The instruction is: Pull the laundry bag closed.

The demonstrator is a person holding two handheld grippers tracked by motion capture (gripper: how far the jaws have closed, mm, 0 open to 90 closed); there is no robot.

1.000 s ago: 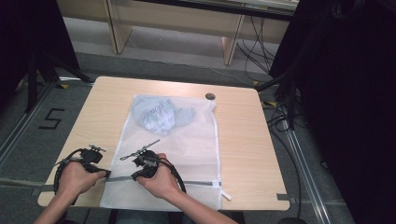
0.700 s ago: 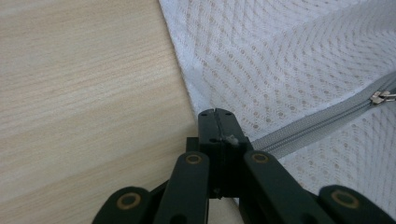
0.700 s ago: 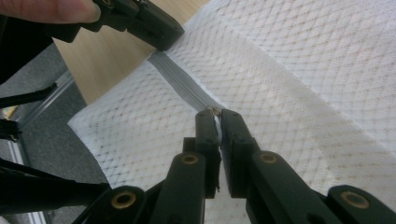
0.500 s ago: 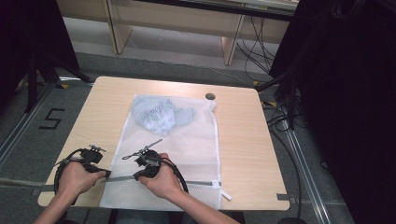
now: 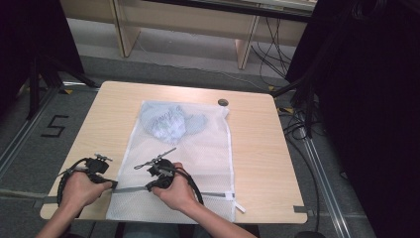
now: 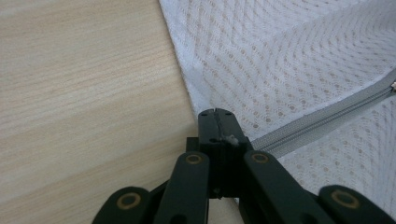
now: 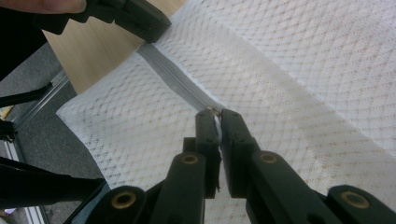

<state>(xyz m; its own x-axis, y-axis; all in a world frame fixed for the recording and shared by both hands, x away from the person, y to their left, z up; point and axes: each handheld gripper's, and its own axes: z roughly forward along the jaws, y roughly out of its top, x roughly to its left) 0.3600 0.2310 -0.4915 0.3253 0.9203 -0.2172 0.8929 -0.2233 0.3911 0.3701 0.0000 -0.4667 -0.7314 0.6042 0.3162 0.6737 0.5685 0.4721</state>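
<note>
A white mesh laundry bag (image 5: 198, 148) lies flat on the wooden table (image 5: 257, 144), with a pale blue garment (image 5: 168, 121) inside its far end. A grey zipper (image 5: 213, 194) runs across the bag near the front edge. My left gripper (image 5: 113, 184) is shut on the bag's left edge where the zipper (image 6: 322, 119) ends, a scrap of fabric pinched between the jaws (image 6: 215, 112). My right gripper (image 5: 149, 187) rests on the bag, shut on the small metal zipper pull (image 7: 213, 110). The left gripper (image 7: 140, 21) also appears at the top of the right gripper view.
A small dark round disc (image 5: 223, 102) sits on the table near the bag's far right corner. The front edge of the table is just behind my hands. Cables (image 5: 297, 124) trail on the floor at the right, and a floor mark "5" (image 5: 54, 126) lies at the left.
The right hand has crept slightly rightward along the zipper line. The left hand has stayed where it was.
</note>
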